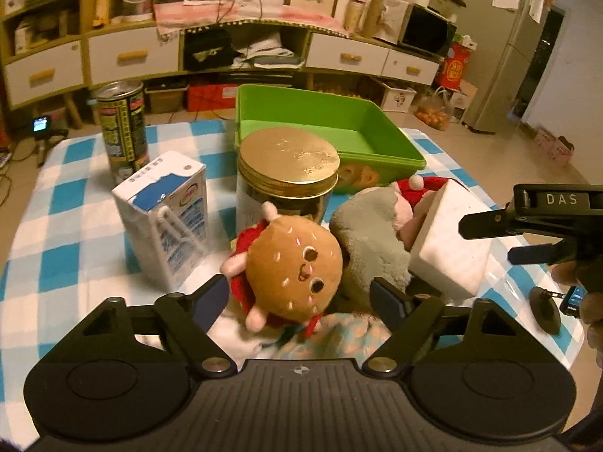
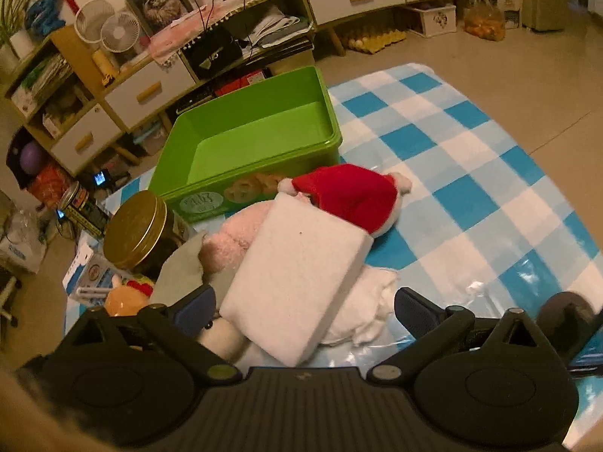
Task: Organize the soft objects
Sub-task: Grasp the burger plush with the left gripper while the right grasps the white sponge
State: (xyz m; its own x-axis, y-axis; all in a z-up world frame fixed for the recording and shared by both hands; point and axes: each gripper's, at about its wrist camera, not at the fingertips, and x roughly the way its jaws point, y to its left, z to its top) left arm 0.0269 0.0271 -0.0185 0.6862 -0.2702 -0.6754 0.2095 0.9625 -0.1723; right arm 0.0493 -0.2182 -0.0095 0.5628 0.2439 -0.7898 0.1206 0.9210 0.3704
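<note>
The left gripper (image 1: 299,297) has its jaws wide apart. A burger plush toy (image 1: 292,267) sits right between the two blue pads. The pads are near its sides, but it is hard to tell if they touch it, so it does not look pinched. Under the toy lies a soft cloth with an orange and teal pattern (image 1: 339,333).

The right gripper (image 2: 303,310) also has its jaws wide apart. A white foam block (image 2: 297,282) lies tilted between them, leaning on other soft things. The pads do not press on it. A white fluffy cloth (image 2: 367,301) lies under the block.

Just behind the block is a pink plush toy (image 2: 235,239) with a red Santa hat (image 2: 348,192). A grey plush (image 1: 371,241) lies beside the burger toy, touching it.

To the left of the burger toy stands a blue and white milk carton (image 1: 166,214). Right behind the toy stands a jar with a gold lid (image 1: 288,164). Farther back on the left stands a tall tin can (image 1: 122,124).

Everything rests on a blue and white checked tablecloth (image 2: 471,188). At the far side of it sits a green plastic box (image 2: 248,139) with cookie pictures on its front. Nothing can be seen inside it.

Beyond the table is a long cabinet with white drawers (image 1: 128,56).
</note>
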